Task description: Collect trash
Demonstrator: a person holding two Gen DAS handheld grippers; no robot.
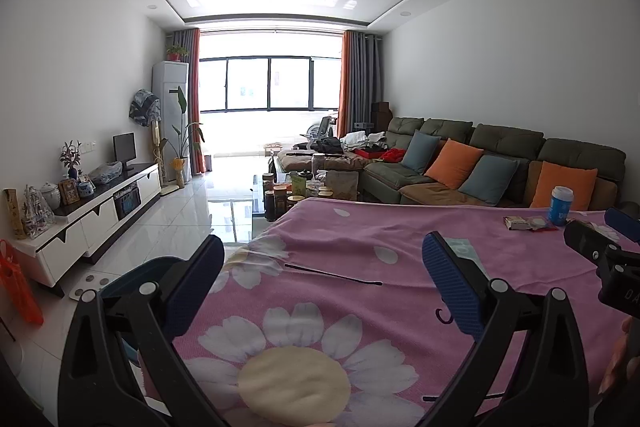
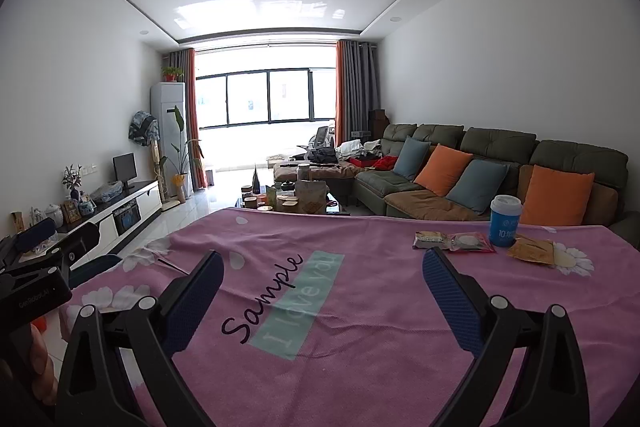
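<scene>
Left wrist view. The left gripper (image 1: 322, 269) has its fingers spread wide, nothing between them. Between and just beyond the fingertips lies a thin dark stick (image 1: 334, 275) on the pink flowered cloth (image 1: 340, 339). Past the right-hand finger and well away, a blue cup (image 1: 560, 206) stands upright with flat wrappers (image 1: 528, 223) just beside it. Outside the left-hand finger, below the cloth edge, sits a dark blue bin (image 1: 132, 273), mostly hidden by the gripper body. The right gripper (image 1: 600, 239) enters at the frame's right edge; its jaw spacing is not readable here.

Right wrist view. The right gripper (image 2: 322, 277) is likewise spread wide and empty, over the lettering on the cloth (image 2: 360, 347). Beyond the right-hand fingertip lie a grey wrapper (image 2: 430, 239) and a red-edged clear packet (image 2: 470, 242), touching; behind them is the cup (image 2: 506, 221), and outside it a tan wrapper (image 2: 534, 251).

Risks, as judged. The wrappers lie flat on soft fabric: a closing jaw may gather cloth with the wrapper, or slide it away. The cup stands close behind and could be knocked over; whether it holds liquid cannot be told. The stick is thin enough to slip the pads.

Obscured. The bin's opening is unseen. The table beneath the cloth is fully covered. Wrapper print is illegible.
</scene>
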